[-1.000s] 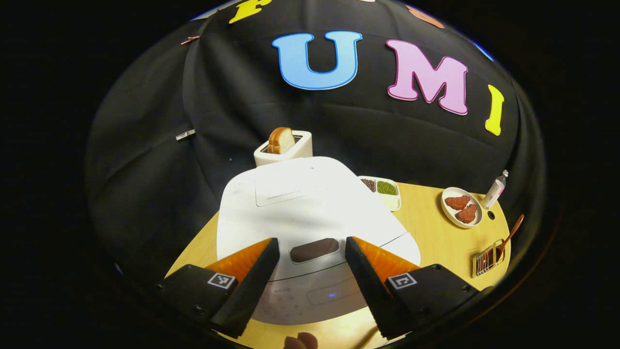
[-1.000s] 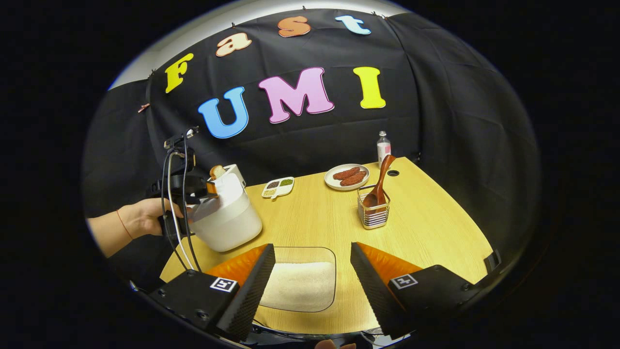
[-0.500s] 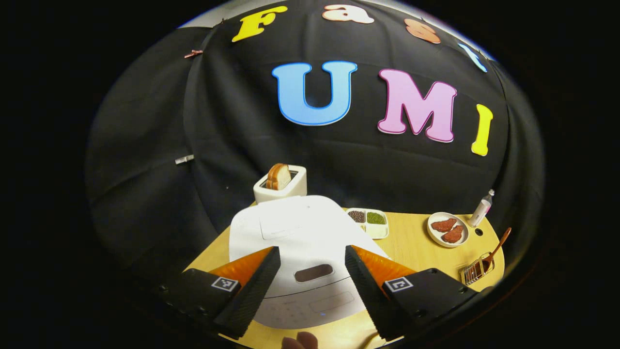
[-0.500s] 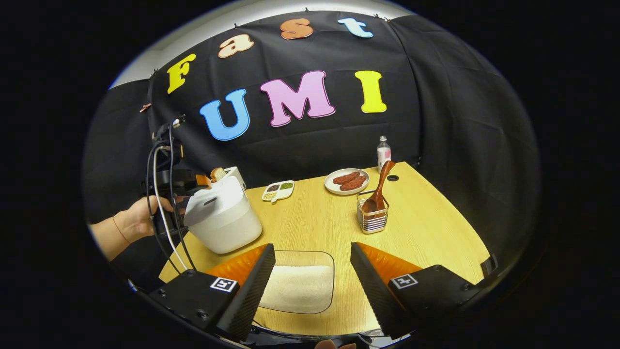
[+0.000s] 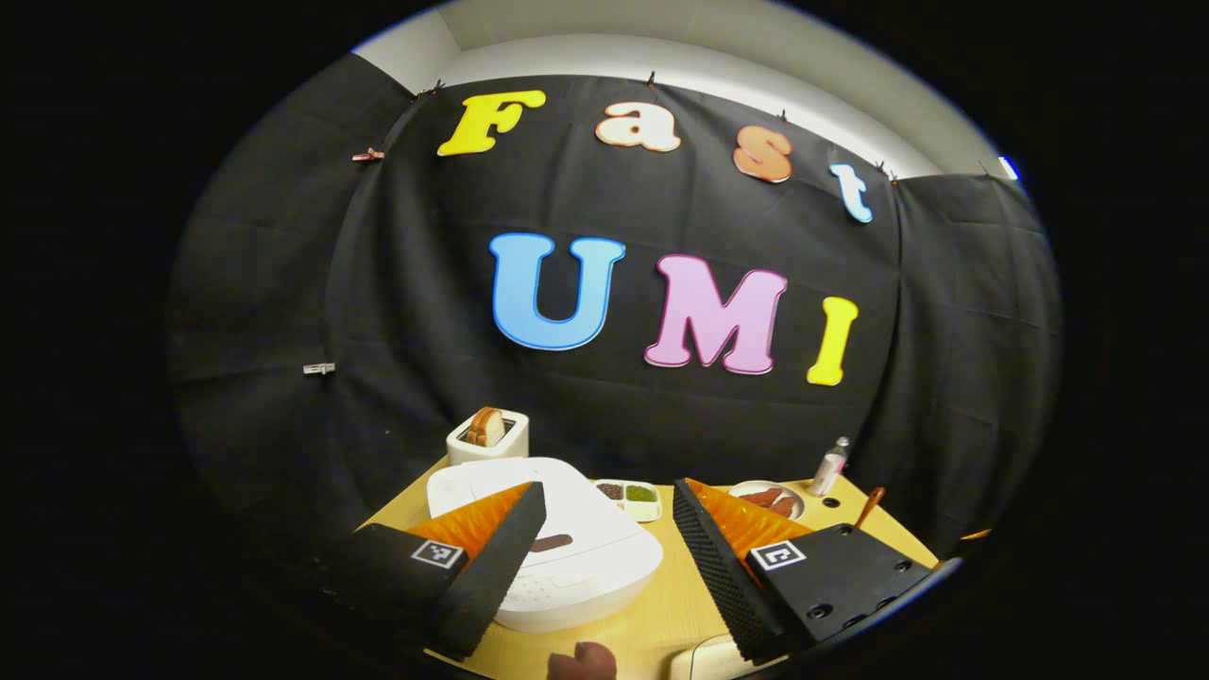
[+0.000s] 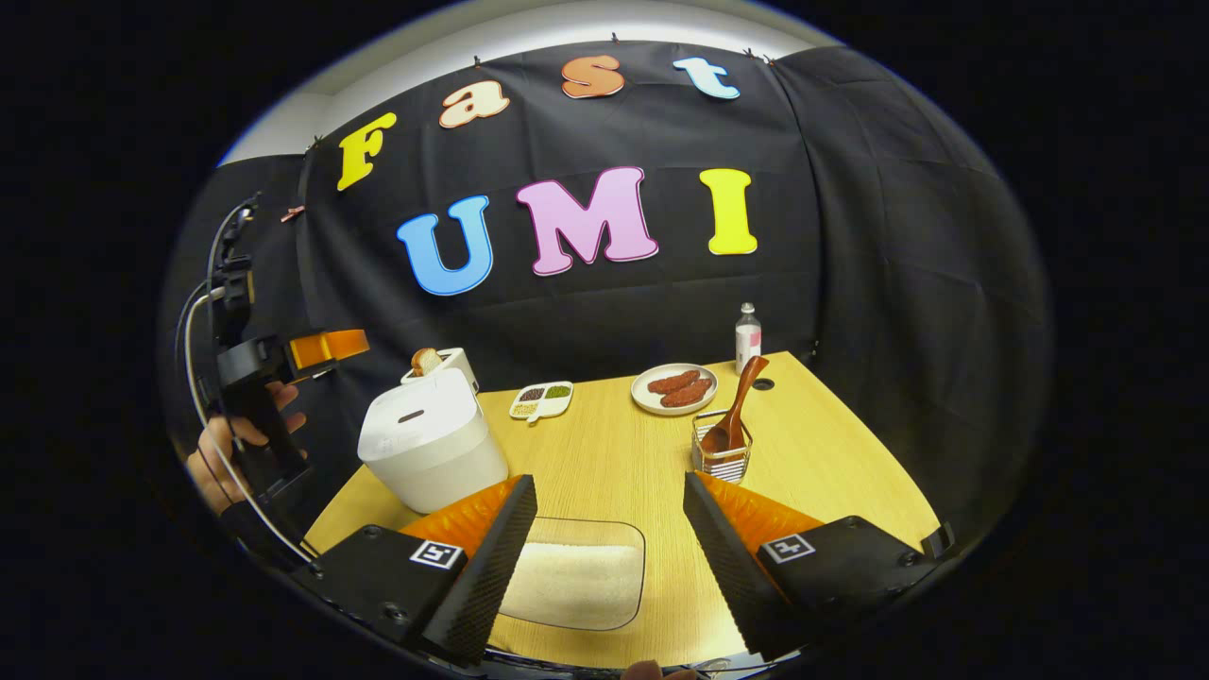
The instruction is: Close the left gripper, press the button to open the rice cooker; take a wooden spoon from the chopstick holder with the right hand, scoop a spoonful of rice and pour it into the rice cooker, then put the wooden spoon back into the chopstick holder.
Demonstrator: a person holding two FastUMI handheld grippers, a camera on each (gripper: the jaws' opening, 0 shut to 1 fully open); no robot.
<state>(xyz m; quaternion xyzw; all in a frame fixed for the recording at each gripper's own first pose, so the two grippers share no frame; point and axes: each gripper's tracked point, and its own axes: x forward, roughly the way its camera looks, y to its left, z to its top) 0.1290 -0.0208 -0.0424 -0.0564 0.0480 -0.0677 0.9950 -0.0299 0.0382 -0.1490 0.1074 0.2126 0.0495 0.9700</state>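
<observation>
The left gripper (image 5: 604,567) has its jaws wide apart and holds nothing; it is raised above the desk (image 5: 661,614), with the white rice cooker (image 5: 567,548) below and between the fingers, lid down. Behind the cooker stands a toaster (image 5: 486,439) with bread in it. In the right gripper view the left gripper (image 6: 321,348) shows from the side, held by a hand (image 6: 222,453) up and to the left of the rice cooker (image 6: 430,449), well apart from it.

The right gripper (image 6: 609,557) also has wide, empty jaws, hanging over a clear tray of rice (image 6: 576,586) on the desk (image 6: 614,453). Farther off, the wooden spoon (image 6: 739,401) stands tilted in the chopstick holder (image 6: 723,449), with a plate (image 6: 674,389), a bottle (image 6: 747,338) and a small divided dish (image 6: 542,399) behind.
</observation>
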